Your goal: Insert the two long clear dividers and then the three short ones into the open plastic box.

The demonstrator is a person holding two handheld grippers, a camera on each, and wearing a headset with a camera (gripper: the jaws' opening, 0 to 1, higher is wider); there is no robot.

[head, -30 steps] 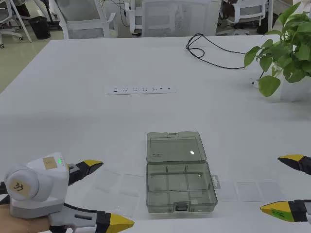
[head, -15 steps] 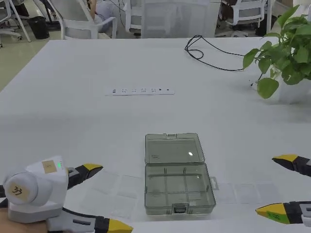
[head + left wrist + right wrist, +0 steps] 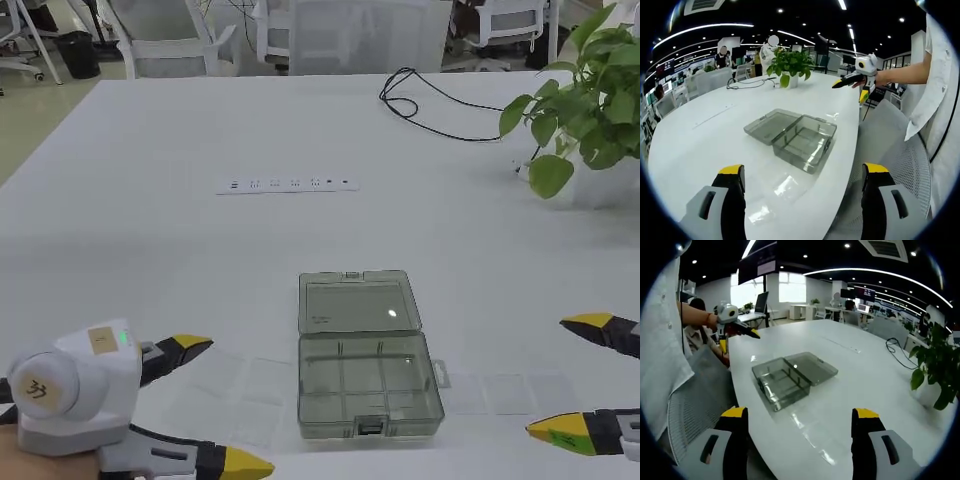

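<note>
My left gripper [image 3: 235, 403]: at 7 o'clock in the head view, jaws spread wide, pointing toward 2 o'clock.
My right gripper [image 3: 558, 375]: at 4 o'clock, jaws wide apart, pointing toward 9 o'clock.

Counting one open plastic box [image 3: 370, 425], one power strip [image 3: 288, 184], one potted plant [image 3: 585, 110] and one black cable [image 3: 440, 105], all sitting on one white table [image 3: 150, 250]. I'm getting three short dividers [image 3: 505, 393] lying in a row right of the box, while the left-side dividers [image 3: 240, 380] are reading too faint: looking like at least two, exact count not resolving. Two grippers are showing, left gripper [image 3: 230, 402] and right gripper [image 3: 558, 376], each carrying two yellow-tipped jaws, and several office chairs [image 3: 160, 35] are standing past the far edge, number not resolving either.
</note>
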